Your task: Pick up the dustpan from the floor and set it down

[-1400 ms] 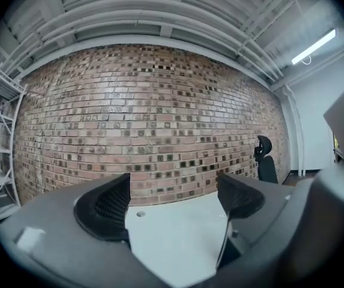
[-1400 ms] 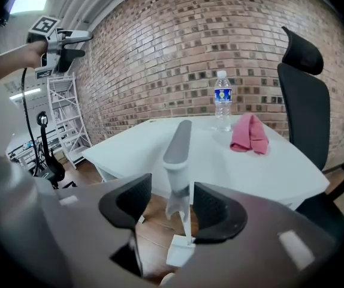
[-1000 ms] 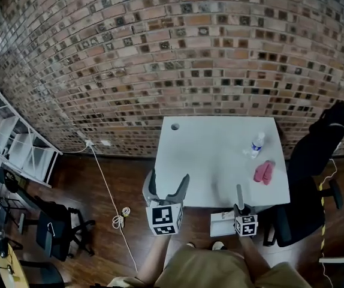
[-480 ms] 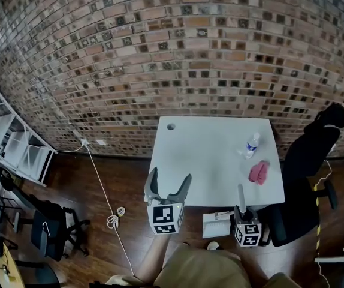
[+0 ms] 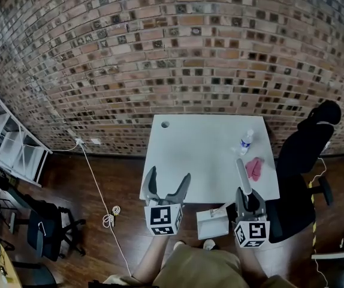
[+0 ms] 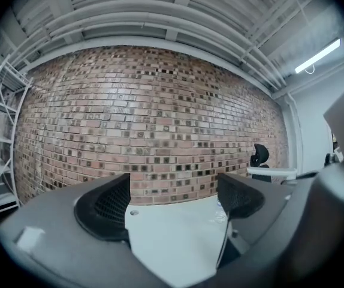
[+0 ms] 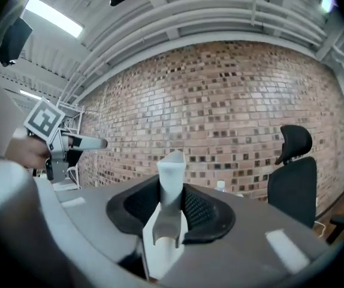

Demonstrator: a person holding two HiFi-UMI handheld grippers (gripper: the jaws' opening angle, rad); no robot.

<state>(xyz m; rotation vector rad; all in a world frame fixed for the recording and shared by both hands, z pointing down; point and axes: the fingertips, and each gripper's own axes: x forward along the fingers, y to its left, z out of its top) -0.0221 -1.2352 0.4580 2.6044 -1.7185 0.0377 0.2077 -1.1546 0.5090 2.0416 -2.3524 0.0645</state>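
The dustpan is pale grey, and its long handle sticks up over the front edge of the white table. My right gripper is shut on that handle, so the pan hangs above the wooden floor beside my legs. In the right gripper view the handle stands clamped between the black pads of the right gripper. My left gripper hovers at the table's near left corner. In the left gripper view the left gripper has its jaws apart with only the tabletop showing between them.
A water bottle and a pink cloth lie on the table's right side. A black office chair stands to its right. A white cable runs across the floor at left, near white shelves and dark chairs. A brick wall stands behind.
My right gripper has risen with the dustpan, lifting the pan off the floor and bringing the handle up over the table's edge. The left gripper has barely shifted.
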